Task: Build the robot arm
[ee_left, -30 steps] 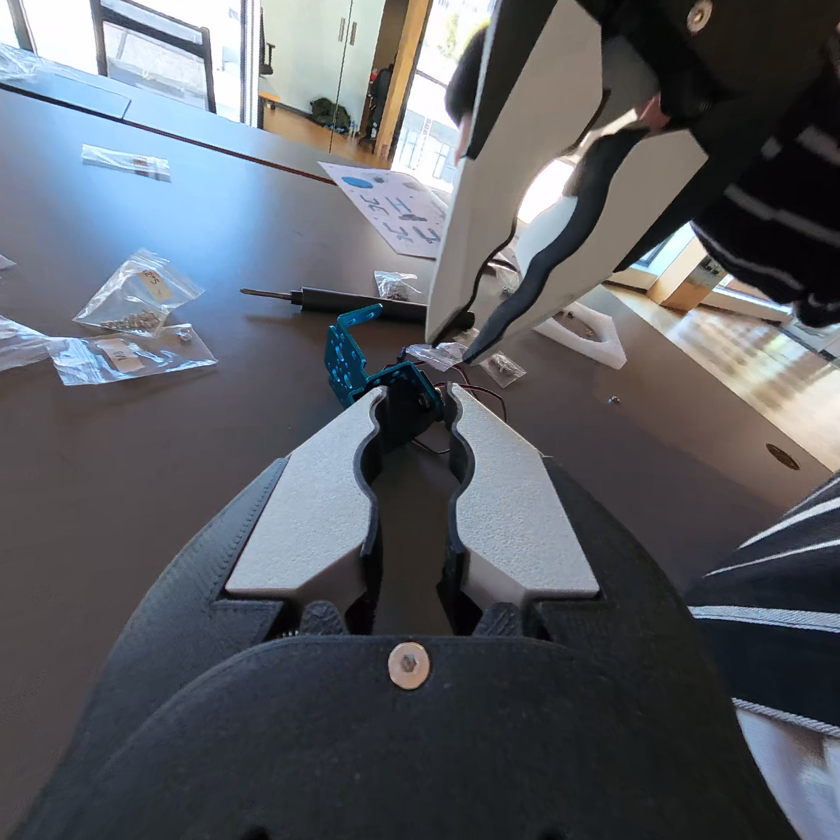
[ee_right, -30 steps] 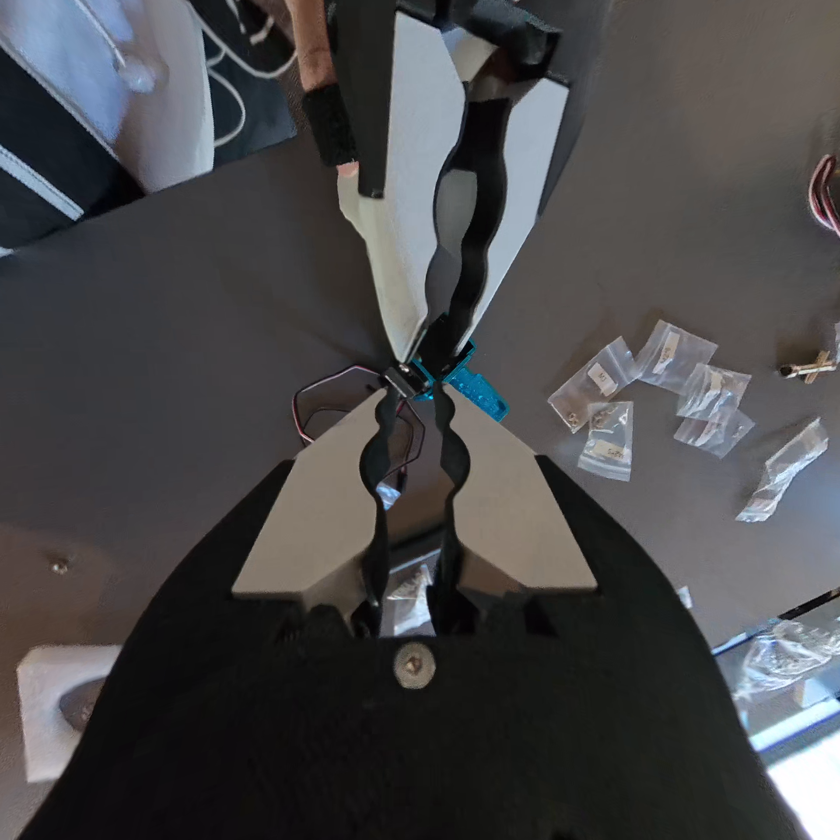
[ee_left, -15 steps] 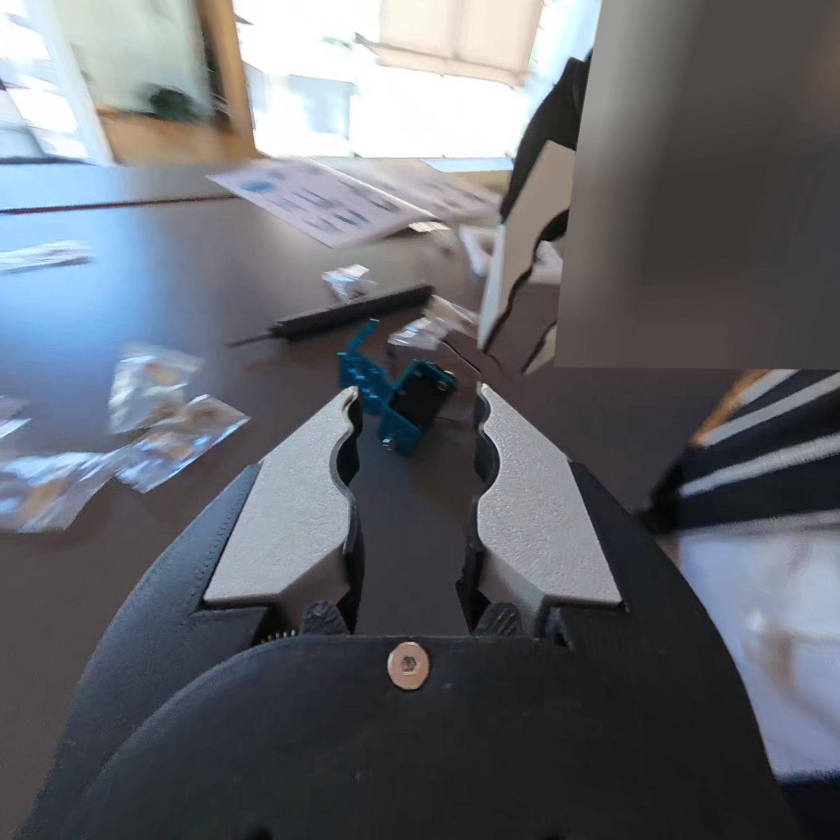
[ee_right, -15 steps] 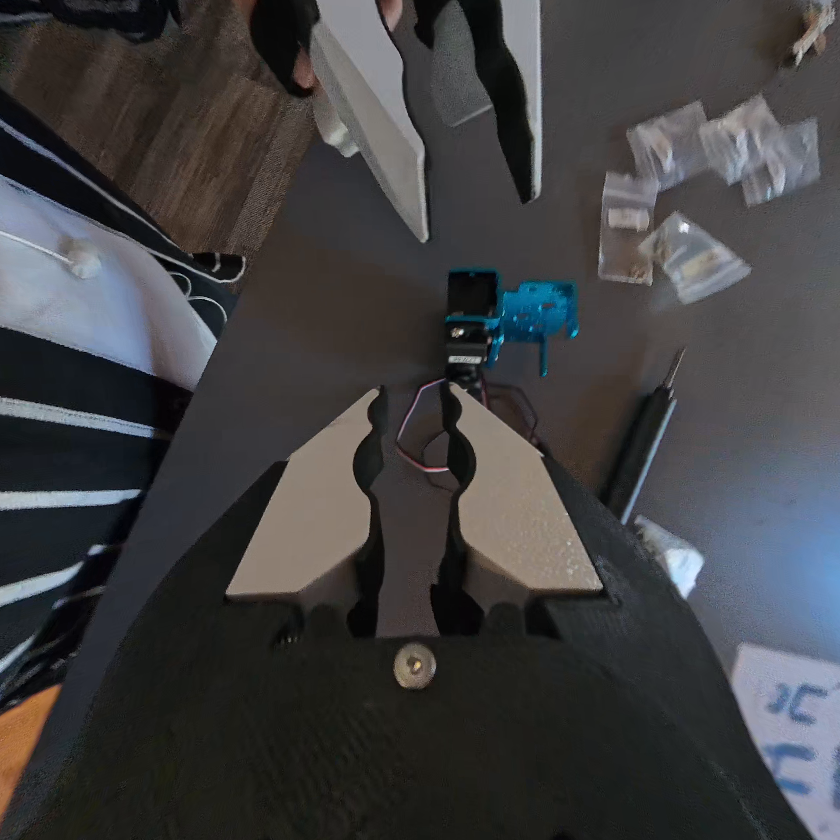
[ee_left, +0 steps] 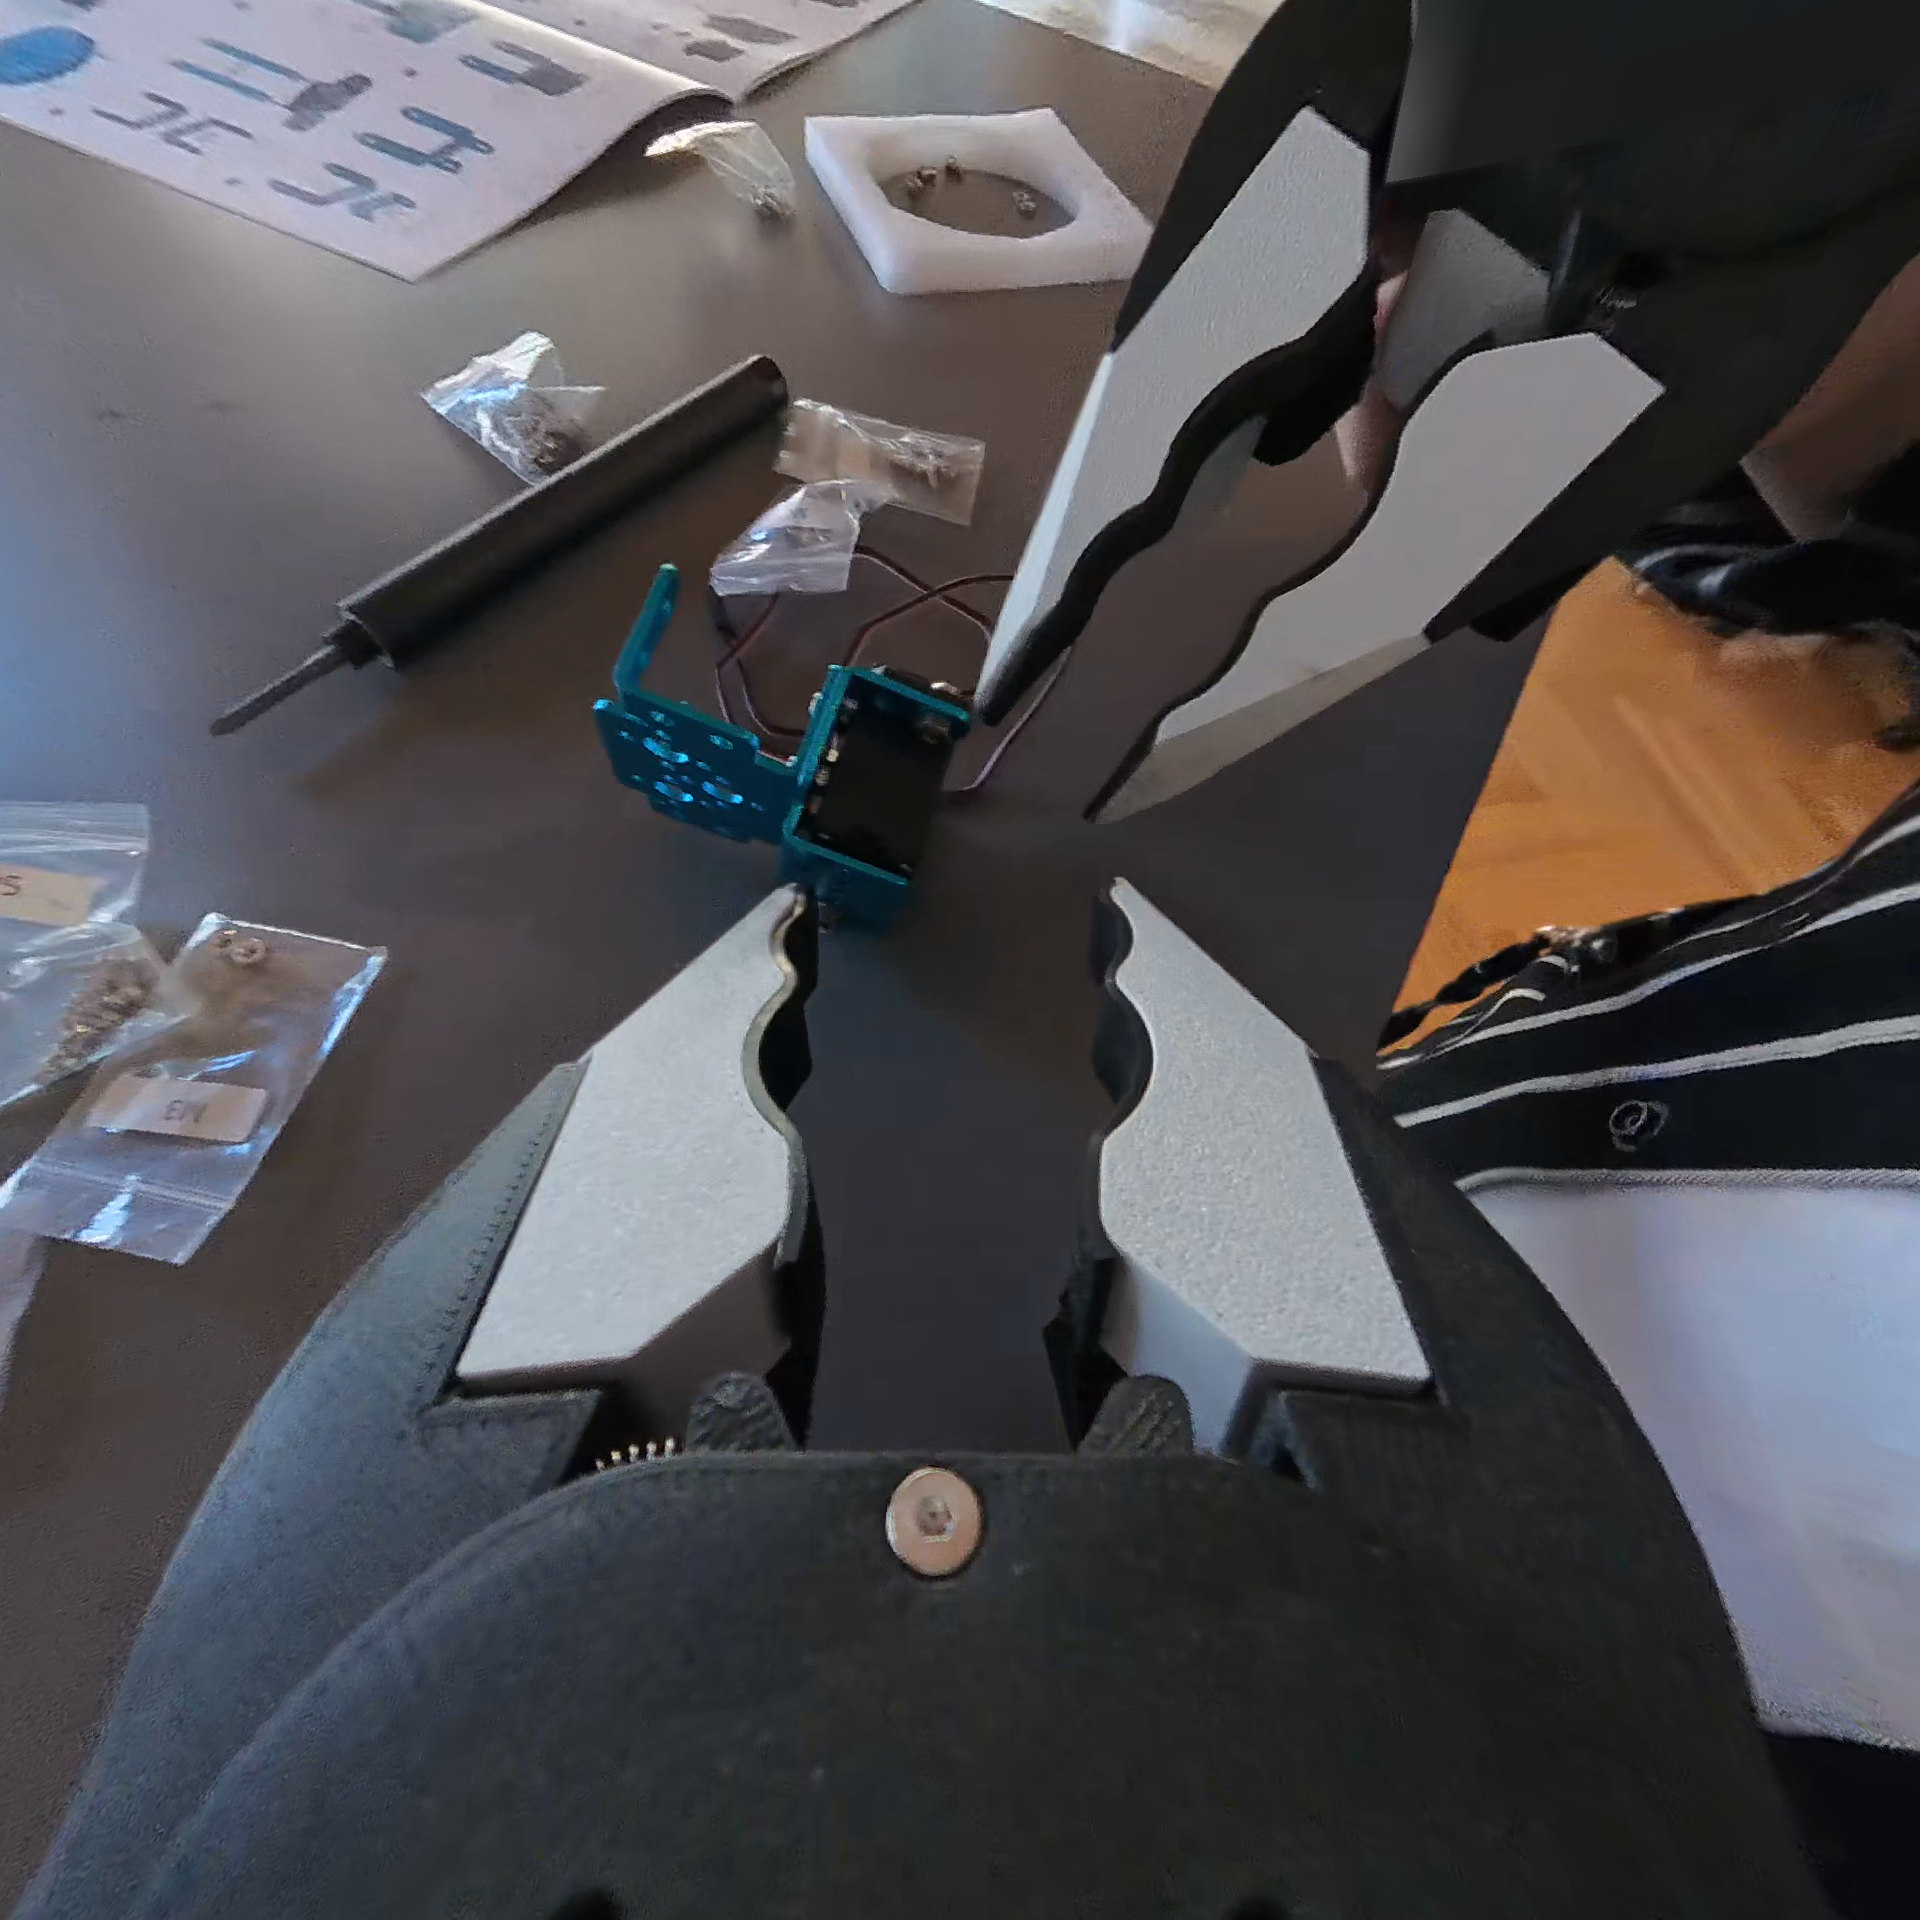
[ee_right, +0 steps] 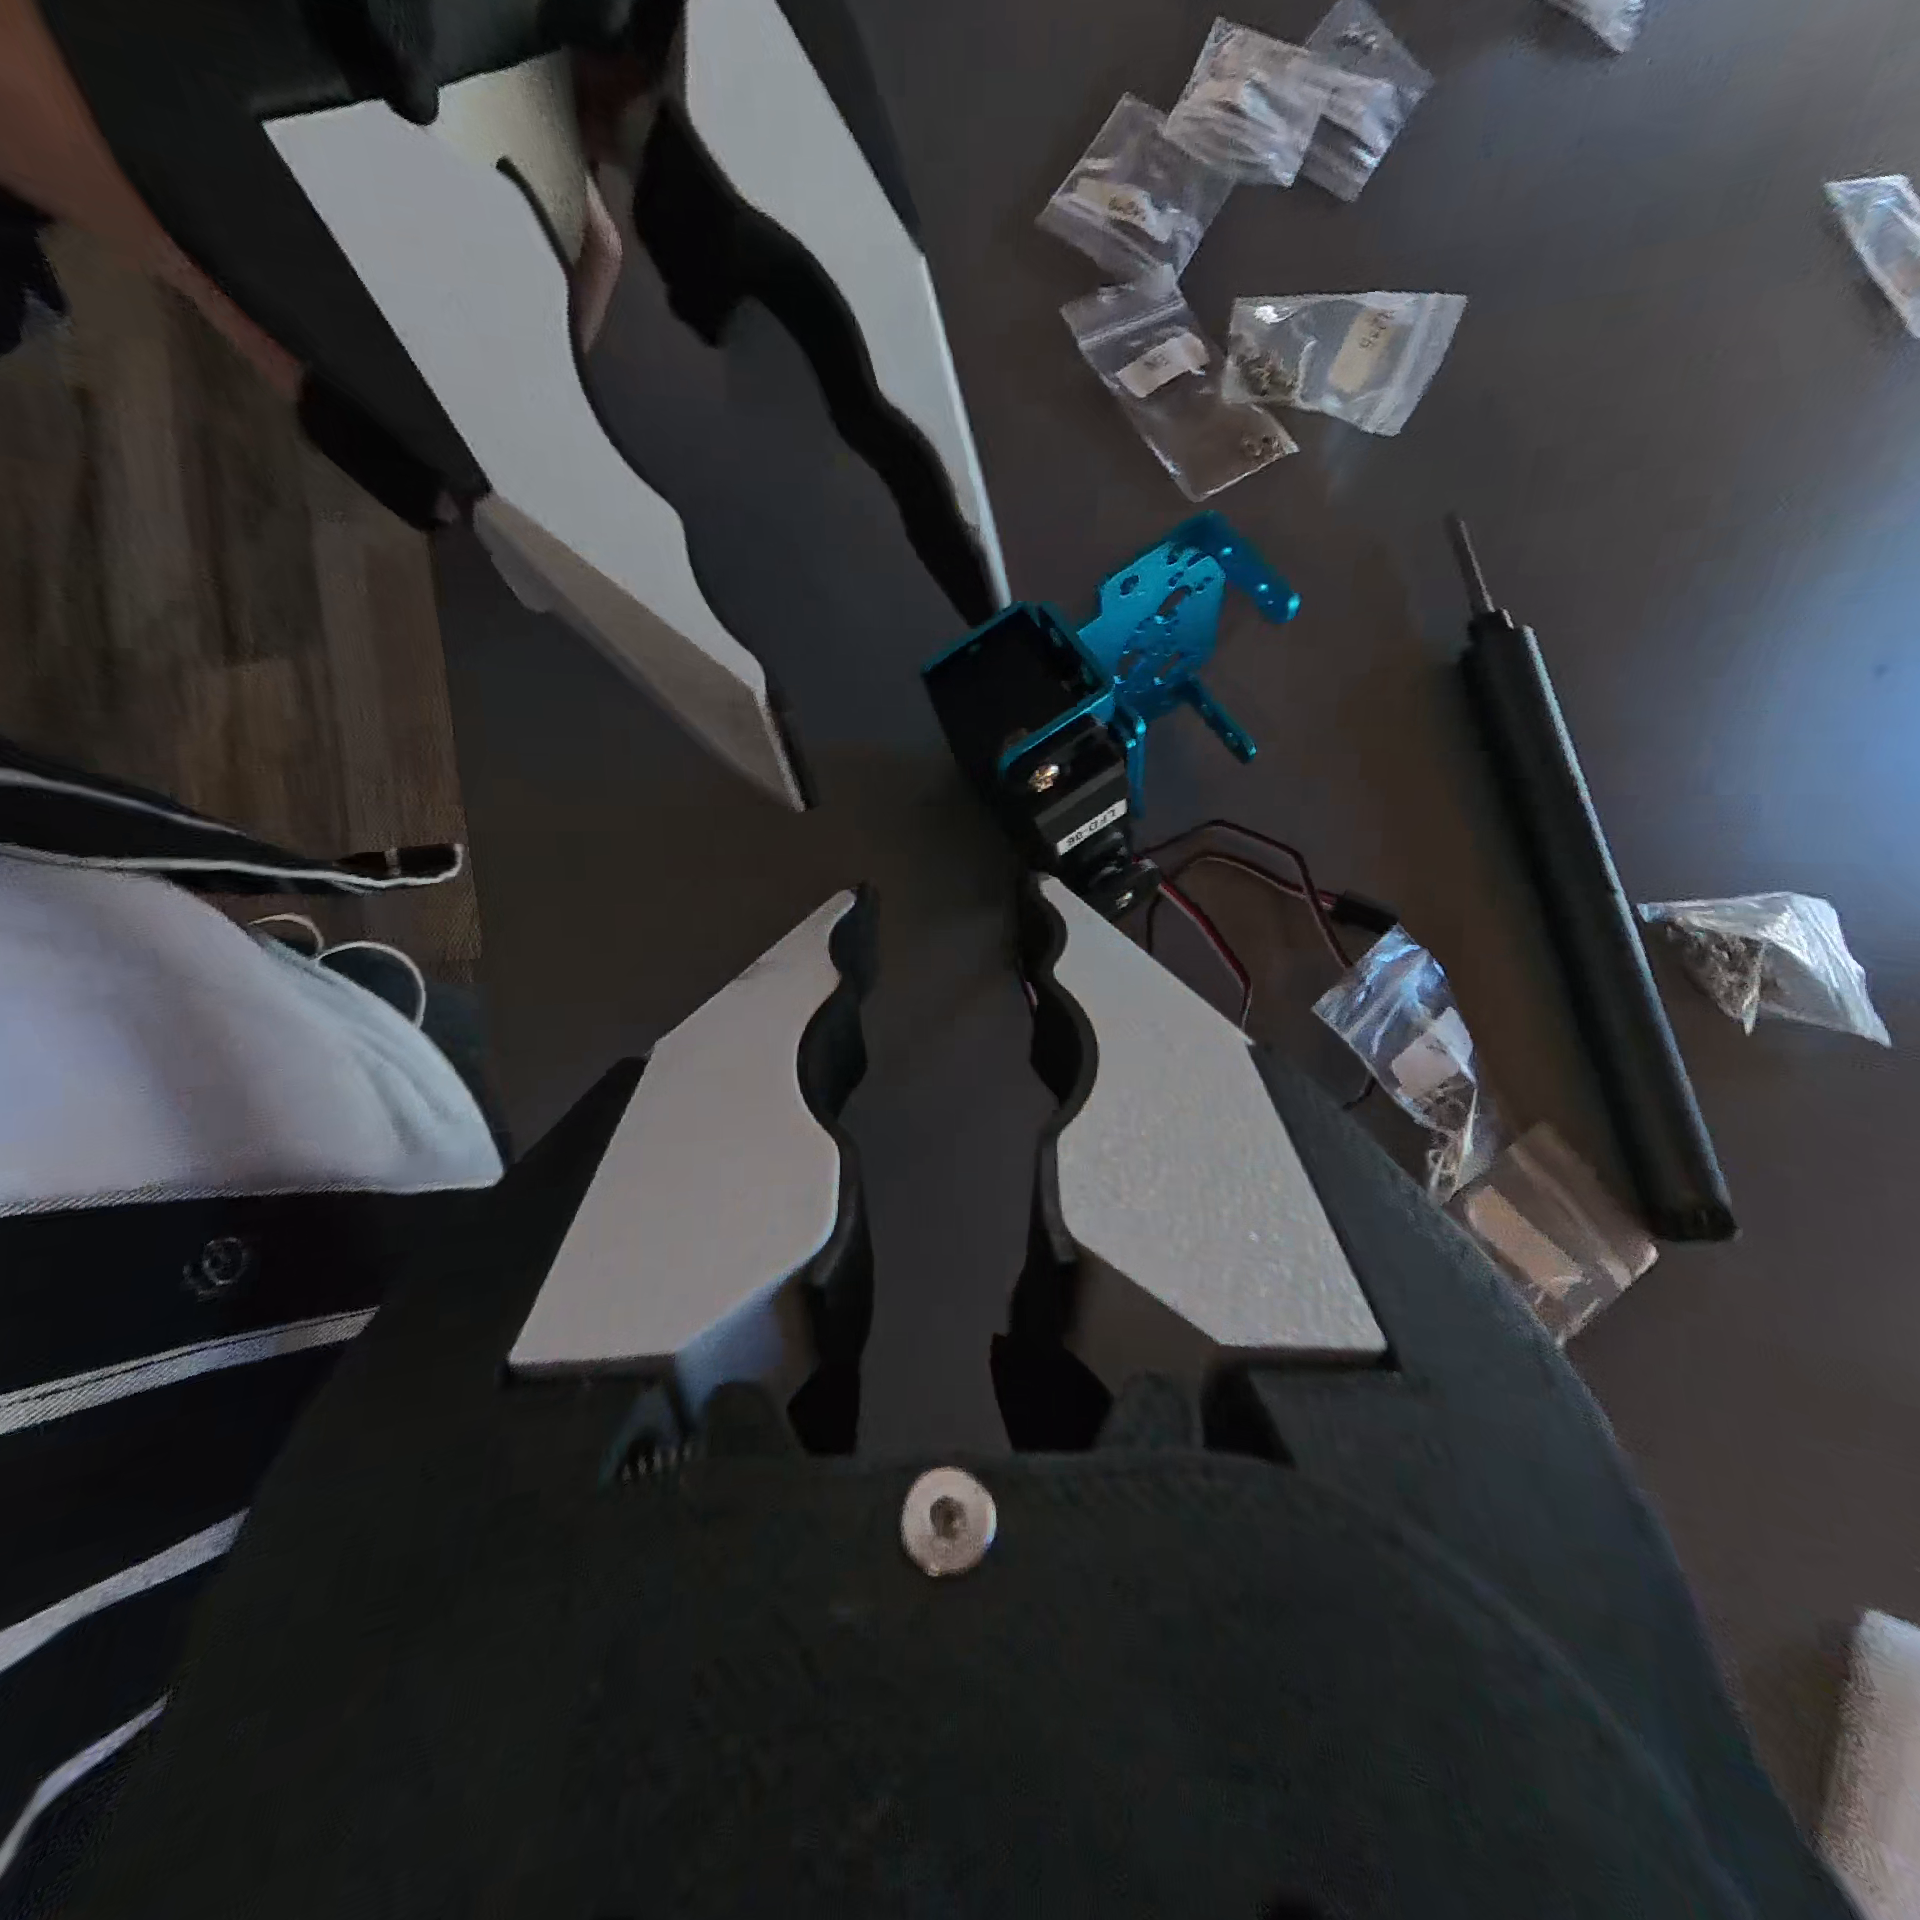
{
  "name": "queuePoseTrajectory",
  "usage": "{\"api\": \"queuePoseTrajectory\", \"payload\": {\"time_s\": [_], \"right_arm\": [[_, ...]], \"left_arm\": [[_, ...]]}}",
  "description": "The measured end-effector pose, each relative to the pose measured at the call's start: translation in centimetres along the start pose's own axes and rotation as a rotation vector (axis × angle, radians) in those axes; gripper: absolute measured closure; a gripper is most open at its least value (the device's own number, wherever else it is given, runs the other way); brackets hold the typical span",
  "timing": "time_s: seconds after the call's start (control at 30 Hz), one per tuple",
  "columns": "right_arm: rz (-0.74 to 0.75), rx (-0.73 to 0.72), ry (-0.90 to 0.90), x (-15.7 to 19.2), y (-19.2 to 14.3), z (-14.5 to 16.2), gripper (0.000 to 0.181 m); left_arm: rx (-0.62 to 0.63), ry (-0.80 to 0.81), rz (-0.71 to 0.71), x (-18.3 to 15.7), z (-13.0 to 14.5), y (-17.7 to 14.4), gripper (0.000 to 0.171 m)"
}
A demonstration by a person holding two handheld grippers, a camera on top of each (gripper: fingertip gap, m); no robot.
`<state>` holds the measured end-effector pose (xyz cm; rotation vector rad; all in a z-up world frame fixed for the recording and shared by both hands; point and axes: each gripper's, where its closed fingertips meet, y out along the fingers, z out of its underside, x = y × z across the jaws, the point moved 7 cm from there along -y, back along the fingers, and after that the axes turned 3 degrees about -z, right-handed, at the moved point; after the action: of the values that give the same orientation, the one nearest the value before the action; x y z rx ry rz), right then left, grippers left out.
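The left tongs [ee_left: 951,899] stand wide open and empty, low over the dark table [ee_left: 312,499]. One fingertip sits just beside the near corner of the blue bracket [ee_left: 717,774]; whether it touches cannot be told. The bracket lies free on the table with a black servo [ee_left: 878,795] fixed in its frame, held by neither tool. One flange stands upright, and the servo's thin wires [ee_left: 904,613] loop away behind it.

The right tongs [ee_right: 951,899] are also open and hold nothing. In the left wrist view they come down steeply from the far side, their tips close to the servo end. In the right wrist view one fingertip lies right against the servo's wire end. The two tools thus face each other across the part, one at each end, which would suit steadying or turning it, though that is only a reading.

A black screwdriver [ee_left: 520,540] lies near the bracket on the far side. Small clear bags [ee_left: 177,1091] of screws lie scattered around it, within easy reach. Farther off are a white foam frame [ee_left: 1081,234] ringing a few loose screws, probably to keep them from rolling, and a printed sheet [ee_left: 312,135]. A person's striped sleeve [ee_left: 1662,1039] shows at the table edge.
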<state>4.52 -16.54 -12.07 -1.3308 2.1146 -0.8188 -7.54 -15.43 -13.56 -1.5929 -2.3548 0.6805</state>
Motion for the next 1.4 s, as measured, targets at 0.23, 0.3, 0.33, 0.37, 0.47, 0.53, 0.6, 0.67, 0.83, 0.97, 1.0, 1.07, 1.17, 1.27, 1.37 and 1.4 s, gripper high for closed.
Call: {"api": "queuePoseTrajectory", "payload": {"time_s": [0.23,0.3,0.33,0.37,0.47,0.53,0.6,0.67,0.83,0.97,1.0,1.07,1.17,1.27,1.37,1.4], "right_arm": [[0.052,-0.021,0.095,0.0,0.0,0.7,0.153],[0.075,-0.018,0.097,-0.1,0.0,0.9,0.153],[0.076,-0.016,0.101,-0.1,-0.1,0.9,0.153],[0.073,-0.015,0.100,0.0,-0.1,1.0,0.153],[0.066,-0.015,0.086,0.1,-0.5,1.3,0.153],[0.054,-0.017,0.076,0.3,-0.9,1.6,0.153],[0.040,-0.018,0.066,0.5,-1.4,2.0,0.153],[0.033,-0.019,0.056,0.5,-2.1,2.5,0.153],[-0.002,-0.042,0.053,0.9,-4.3,4.3,0.153],[-0.012,-0.055,0.042,0.8,-5.9,5.8,0.153],[-0.018,-0.062,0.043,0.8,-6.1,6.0,0.153],[-0.035,-0.078,0.047,0.9,-6.6,6.4,0.153],[-0.046,-0.089,0.046,0.9,-6.8,6.8,0.153],[-0.048,-0.111,0.051,0.9,-6.8,6.8,0.154],[-0.021,-0.194,0.077,0.8,-6.7,6.0,0.154],[0.003,-0.233,0.097,0.6,-6.6,5.5,0.154]], "left_arm": [[0.012,0.059,0.085,-1.6,0.1,0.1,0.121],[0.019,0.079,0.071,-1.9,0.1,0.3,0.122],[0.013,0.080,0.054,-1.9,0.1,0.2,0.124],[-0.001,0.073,0.032,-1.8,0.0,-0.1,0.123],[-0.063,0.004,-0.019,-1.0,-0.5,-1.1,0.124],[-0.077,-0.016,-0.079,-0.2,-0.6,-1.3,0.119],[-0.081,-0.023,-0.092,0.1,-0.7,-0.8,0.109],[-0.087,-0.048,-0.070,-0.3,-1.0,-0.2,0.109],[-0.051,-0.071,-0.118,-1.3,-1.0,0.9,0.111],[-0.068,-0.161,-0.149,-2.7,-1.1,1.1,0.111],[-0.067,-0.170,-0.152,-3.1,-1.1,1.1,0.114],[-0.050,-0.181,-0.157,-4.2,-1.2,1.2,0.114],[-0.001,-0.149,-0.133,-6.3,-1.4,1.5,0.123],[0.005,-0.091,-0.175,-7.8,-2.1,0.7,0.135],[-0.099,-0.003,-0.334,-7.6,-3.8,-1.3,0.134],[-0.107,0.042,-0.395,-7.2,-4.2,-1.7,0.127]]}}
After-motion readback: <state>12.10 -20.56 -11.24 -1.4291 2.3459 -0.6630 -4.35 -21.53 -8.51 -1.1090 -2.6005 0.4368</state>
